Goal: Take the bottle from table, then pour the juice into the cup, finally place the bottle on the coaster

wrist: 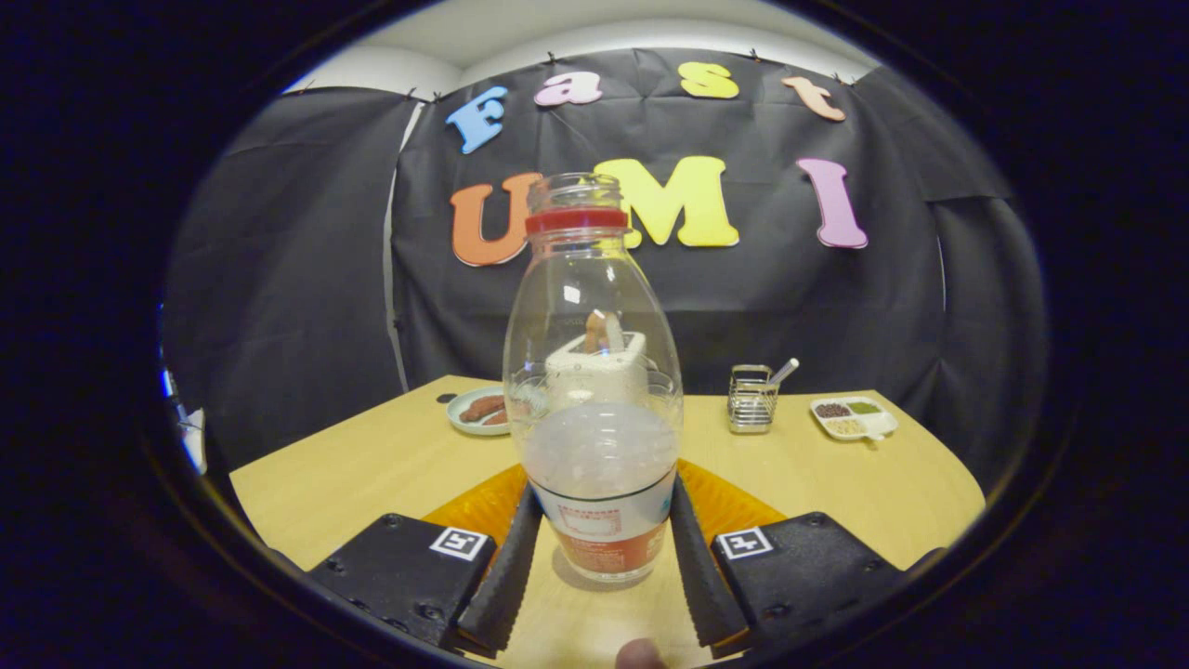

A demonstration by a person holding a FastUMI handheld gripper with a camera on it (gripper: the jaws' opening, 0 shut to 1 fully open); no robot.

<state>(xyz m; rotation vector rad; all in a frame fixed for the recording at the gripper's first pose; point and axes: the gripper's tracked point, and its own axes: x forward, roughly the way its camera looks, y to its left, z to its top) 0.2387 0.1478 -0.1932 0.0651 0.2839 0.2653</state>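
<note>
table [372, 465] first: bottle [594, 390] stands upright near its front edge, orange coaster [474, 506] just behind the bottle. gripper [602, 544] fingers clamp the bottle's label. cap off, so tilting during the lift risks spilling juice

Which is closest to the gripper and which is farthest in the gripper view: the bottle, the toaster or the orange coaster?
1. Bottle: between the gripper's fingers, which close on its lower sides.
2. Orange coaster: just ahead of the fingers, behind the bottle's base.
3. Toaster: well beyond, seen through the bottle's clear glass.
</note>
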